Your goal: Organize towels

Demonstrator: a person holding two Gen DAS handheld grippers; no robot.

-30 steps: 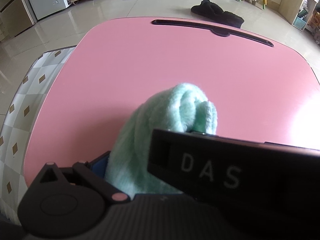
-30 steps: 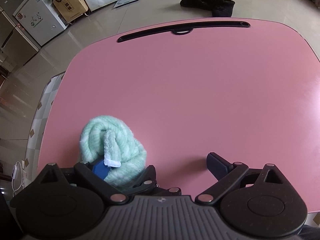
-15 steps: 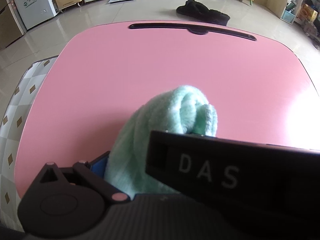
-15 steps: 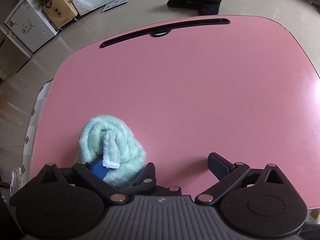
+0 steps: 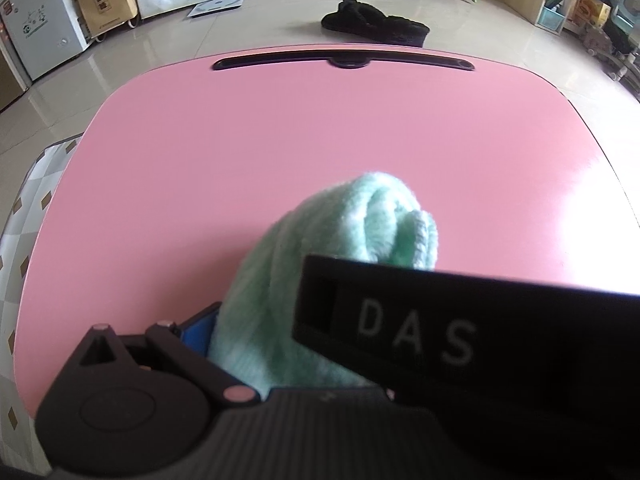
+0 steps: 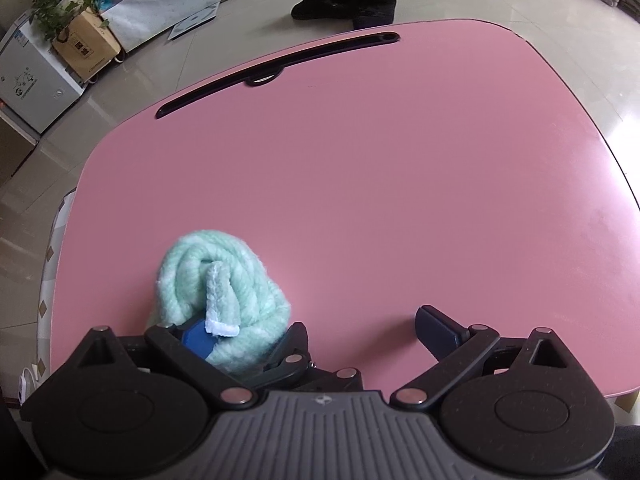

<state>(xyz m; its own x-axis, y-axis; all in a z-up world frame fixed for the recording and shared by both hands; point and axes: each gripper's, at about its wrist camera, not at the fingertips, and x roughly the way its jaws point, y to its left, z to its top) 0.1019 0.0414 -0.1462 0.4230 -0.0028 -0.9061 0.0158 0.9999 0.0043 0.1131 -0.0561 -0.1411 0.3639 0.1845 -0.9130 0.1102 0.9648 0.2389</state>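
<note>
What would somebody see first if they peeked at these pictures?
First, a fluffy mint-green towel, bunched up near the front left of a big pink table. The left gripper is clamped on it, while the right gripper stands wide open beside it with bare table between its fingers. Past the table, dark clothing lies on the shiny tiled floor.
</note>
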